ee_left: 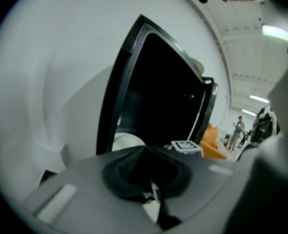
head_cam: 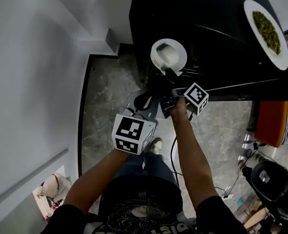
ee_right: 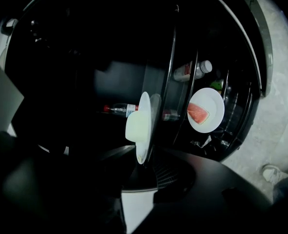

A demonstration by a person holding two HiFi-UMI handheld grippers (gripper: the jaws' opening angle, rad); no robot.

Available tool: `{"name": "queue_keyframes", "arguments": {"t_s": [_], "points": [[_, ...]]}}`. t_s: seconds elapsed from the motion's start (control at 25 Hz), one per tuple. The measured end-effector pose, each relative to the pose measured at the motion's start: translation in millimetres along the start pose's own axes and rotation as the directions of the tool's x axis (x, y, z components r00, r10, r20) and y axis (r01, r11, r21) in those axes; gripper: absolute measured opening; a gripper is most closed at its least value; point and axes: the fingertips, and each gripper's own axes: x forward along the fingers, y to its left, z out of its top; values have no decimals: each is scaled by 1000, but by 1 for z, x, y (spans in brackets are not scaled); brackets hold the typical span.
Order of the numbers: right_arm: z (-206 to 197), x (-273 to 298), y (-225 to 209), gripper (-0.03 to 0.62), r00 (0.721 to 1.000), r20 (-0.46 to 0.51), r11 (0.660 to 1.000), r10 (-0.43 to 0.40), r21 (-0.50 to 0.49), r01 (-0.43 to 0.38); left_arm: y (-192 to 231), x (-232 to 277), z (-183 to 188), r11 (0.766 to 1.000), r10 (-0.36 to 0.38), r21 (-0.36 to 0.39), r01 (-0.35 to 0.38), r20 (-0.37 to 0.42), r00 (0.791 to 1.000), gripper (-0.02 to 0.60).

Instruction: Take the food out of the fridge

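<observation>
In the head view a white plate [head_cam: 169, 54] with a pale rounded piece of food sticks out of the black fridge [head_cam: 217, 57]. My right gripper [head_cam: 169, 73] reaches its near rim. The right gripper view shows that plate [ee_right: 144, 112] edge-on against a glass shelf. Its rim lies between the jaws of my right gripper [ee_right: 144, 164], which stand apart and do not press on it. Deeper in sits a plate with a watermelon slice [ee_right: 205, 110]. My left gripper [head_cam: 144, 101] hangs lower and to the left, touching nothing; its jaws are not readable.
A plate of green food [head_cam: 266, 27] rests on the fridge top. Bottles [ee_right: 192, 71] lie on the inner shelves. The open fridge's black frame [ee_left: 134, 82] stands by a white wall. An orange seat [head_cam: 273, 122] and a black bag [head_cam: 273, 179] are on the floor at right.
</observation>
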Motion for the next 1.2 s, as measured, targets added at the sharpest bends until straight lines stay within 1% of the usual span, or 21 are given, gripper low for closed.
{"name": "queue_keyframes", "arguments": {"t_s": [0.04, 0.12, 0.24, 0.4, 0.52, 0.64, 0.88, 1.2], "points": [[1, 1, 0, 93, 1000, -3, 1000, 1, 17, -1, 0, 0, -2, 1000, 2, -5, -2, -3, 1000, 2], [1, 3, -1, 65, 1000, -7, 999, -1, 54, 2, 1, 1, -5, 1000, 7, -12, -7, -5, 1000, 2], [2, 3, -4, 45, 1000, -13, 996, -13, 92, 14, 2, 1, -4, 1000, 17, -19, -17, 1, 1000, 2], [4, 3, -8, 31, 1000, -5, 988, -4, 156, 5, 5, 1, -5, 999, 28, -28, -28, -3, 1000, 2], [2, 3, -3, 12, 1000, -4, 984, 9, 176, -8, 7, 0, -7, 999, 34, -36, -35, -9, 999, 2], [3, 2, -1, 11, 1000, -5, 986, 25, 164, -24, 6, -1, -8, 999, 35, -38, -35, -13, 999, 2], [3, -3, 3, 9, 995, 1, 989, 96, 111, -96, 6, -6, -12, 999, 38, -33, -38, -23, 999, 2], [-2, -17, 2, 9, 987, -5, 987, 159, 38, -159, 9, -11, -17, 998, 53, -32, -54, -31, 998, 2]]}}
